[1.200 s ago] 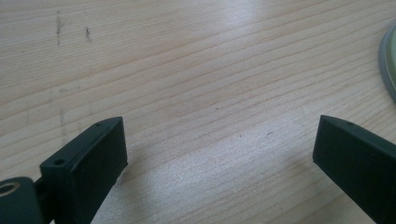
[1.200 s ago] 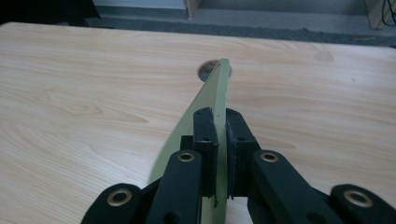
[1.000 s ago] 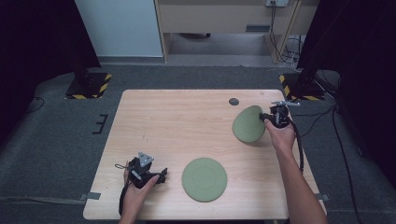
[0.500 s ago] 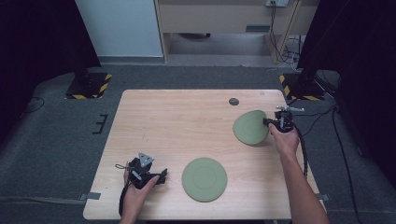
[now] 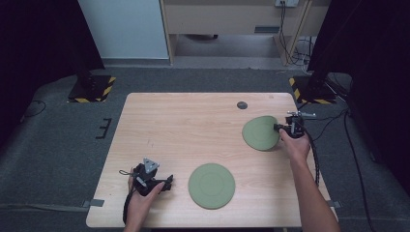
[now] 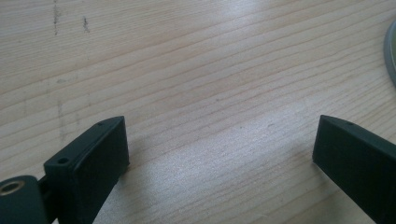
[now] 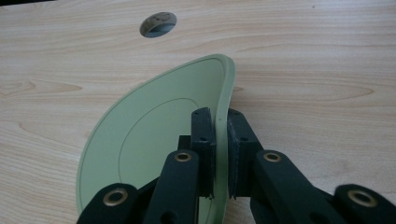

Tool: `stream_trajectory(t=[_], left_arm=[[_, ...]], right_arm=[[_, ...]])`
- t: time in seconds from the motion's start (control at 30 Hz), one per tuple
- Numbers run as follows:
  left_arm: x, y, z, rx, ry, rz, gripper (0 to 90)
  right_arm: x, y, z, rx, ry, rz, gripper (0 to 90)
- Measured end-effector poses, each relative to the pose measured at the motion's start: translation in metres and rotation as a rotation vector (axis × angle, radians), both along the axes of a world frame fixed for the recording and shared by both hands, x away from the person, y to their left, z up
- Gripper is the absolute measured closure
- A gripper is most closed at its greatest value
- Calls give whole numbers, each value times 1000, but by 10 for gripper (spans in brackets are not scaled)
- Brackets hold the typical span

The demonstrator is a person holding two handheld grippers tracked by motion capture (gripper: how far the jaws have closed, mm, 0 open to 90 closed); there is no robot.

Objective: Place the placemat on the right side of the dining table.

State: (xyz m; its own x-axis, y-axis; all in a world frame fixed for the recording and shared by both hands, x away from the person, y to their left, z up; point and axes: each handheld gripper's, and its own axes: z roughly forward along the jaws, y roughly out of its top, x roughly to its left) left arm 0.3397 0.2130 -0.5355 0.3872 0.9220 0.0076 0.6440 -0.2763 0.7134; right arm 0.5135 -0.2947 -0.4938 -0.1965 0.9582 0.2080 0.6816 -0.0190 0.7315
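Two flat green plates are on the wooden table (image 5: 193,125). One green plate (image 5: 211,185) lies flat near the front middle. The other green plate (image 5: 260,133) (image 7: 154,140) is at the right, tilted, with my right gripper (image 5: 281,127) (image 7: 220,154) shut on its rim; its far edge sits low by the wood. My left gripper (image 5: 167,182) (image 6: 219,144) rests at the front left, pointing toward the flat plate, jaws wide open over bare wood with nothing between them. A sliver of that plate's rim (image 6: 391,51) shows at the right edge of the left gripper view.
A round cable hole (image 5: 241,105) (image 7: 158,23) sits in the tabletop behind the held plate. Grey carpet surrounds the table, with yellow-black striped stand bases (image 5: 92,88) at back left and back right (image 5: 309,89). A cabinet stands behind.
My right gripper has lowered the held plate and shifted it a little rightward, from steeply tilted to a flatter lie near the table. My left gripper has stayed put.
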Motion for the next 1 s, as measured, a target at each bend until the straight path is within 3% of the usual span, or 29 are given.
stream_trajectory(t=[0.33,0.73,1.0], left_arm=[[0,0,0,0,3,2,32],[0,-1,0,6,7,0,33],[0,-1,0,4,10,-3,33]], right_arm=[[4,-8,-13,31,26,-31,794],[4,-12,-25,20,55,-63,641],[2,-16,-28,-9,68,-64,613]])
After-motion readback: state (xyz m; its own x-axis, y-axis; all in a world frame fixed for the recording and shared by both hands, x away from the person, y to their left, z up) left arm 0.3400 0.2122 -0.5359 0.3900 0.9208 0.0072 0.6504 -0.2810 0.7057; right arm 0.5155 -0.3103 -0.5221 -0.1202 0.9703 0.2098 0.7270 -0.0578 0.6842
